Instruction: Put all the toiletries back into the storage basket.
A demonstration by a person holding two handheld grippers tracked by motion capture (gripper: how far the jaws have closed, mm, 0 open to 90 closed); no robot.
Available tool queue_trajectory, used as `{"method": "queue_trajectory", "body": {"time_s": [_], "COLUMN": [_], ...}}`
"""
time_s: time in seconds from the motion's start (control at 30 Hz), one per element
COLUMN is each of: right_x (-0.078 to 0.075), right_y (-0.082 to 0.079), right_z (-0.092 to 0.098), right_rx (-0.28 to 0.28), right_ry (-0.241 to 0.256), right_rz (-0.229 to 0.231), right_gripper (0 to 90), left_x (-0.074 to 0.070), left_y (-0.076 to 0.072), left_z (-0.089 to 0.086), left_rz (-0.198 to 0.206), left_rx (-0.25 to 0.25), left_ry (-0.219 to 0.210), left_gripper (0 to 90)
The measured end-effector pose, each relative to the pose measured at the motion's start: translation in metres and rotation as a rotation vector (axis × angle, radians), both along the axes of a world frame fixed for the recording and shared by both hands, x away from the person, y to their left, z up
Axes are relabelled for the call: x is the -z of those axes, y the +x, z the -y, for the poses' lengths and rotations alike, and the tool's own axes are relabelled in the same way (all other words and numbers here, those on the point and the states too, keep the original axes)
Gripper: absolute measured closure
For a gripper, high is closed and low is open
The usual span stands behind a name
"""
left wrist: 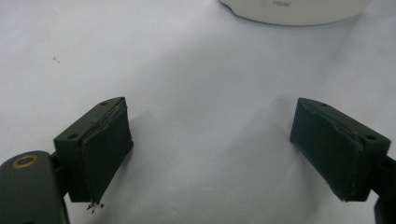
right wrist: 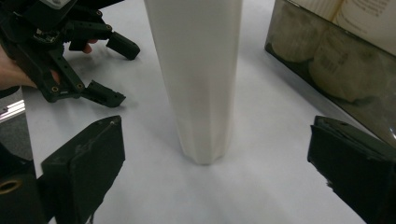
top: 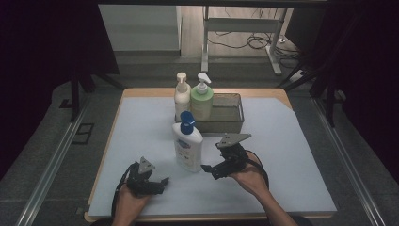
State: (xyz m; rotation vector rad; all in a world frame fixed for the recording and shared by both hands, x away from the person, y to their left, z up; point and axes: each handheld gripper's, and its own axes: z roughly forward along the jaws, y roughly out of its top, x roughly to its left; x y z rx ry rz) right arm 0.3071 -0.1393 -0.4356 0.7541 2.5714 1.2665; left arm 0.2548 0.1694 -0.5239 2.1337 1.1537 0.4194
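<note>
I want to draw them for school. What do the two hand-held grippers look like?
Both are black. The left hand-held gripper and the right hand-held gripper each carry a grey three-cornered plate on top and trail a black cable. Each has two chunky black jaws with flat, worn pads. The forearms are bare, with no sleeves.

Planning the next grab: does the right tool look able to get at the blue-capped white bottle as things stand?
Probably yes. The right tool sits open beside the blue-capped white bottle, which stands upright on the white sheet straight ahead of its jaws, with bare sheet between them.
</note>
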Motion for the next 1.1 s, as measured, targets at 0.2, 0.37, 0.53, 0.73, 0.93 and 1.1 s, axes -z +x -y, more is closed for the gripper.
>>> {"method": "queue_trajectory", "body": {"time_s": [0.2,0.37,0.53,0.73,0.93,1.1], "right_x": [-0.003,-0.007,-0.013,-0.017,-0.019,-0.02], "right_y": [-0.001,-0.001,0.002,0.006,0.011,0.014], "right_z": [-0.013,-0.021,-0.034,-0.043,-0.054,-0.061], "right_rx": [0.008,0.02,0.041,0.065,0.073,0.077], "right_ry": [-0.001,-0.001,0.005,0.008,-0.003,-0.001], "right_rz": [0.03,0.026,0.012,0.041,0.057,0.058], "right_gripper": [0.5,0.3,3.6,11.8,16.4,20.2], "left_x": [0.0,0.0,0.0,0.0,0.0,0.0], "left_y": [0.0,0.0,0.0,0.0,0.0,0.0], "left_z": [0.0,0.0,0.0,0.0,0.0,0.0], "left_rz": [0.0,-0.001,-0.001,-0.001,-0.002,-0.003], "left_rx": [0.0,0.0,0.0,0.0,0.0,0.0], "left_ry": [0.0,0.0,0.0,0.0,0.0,0.0], "left_gripper": [12.1,12.1,12.1,12.1,12.1,12.2]}}
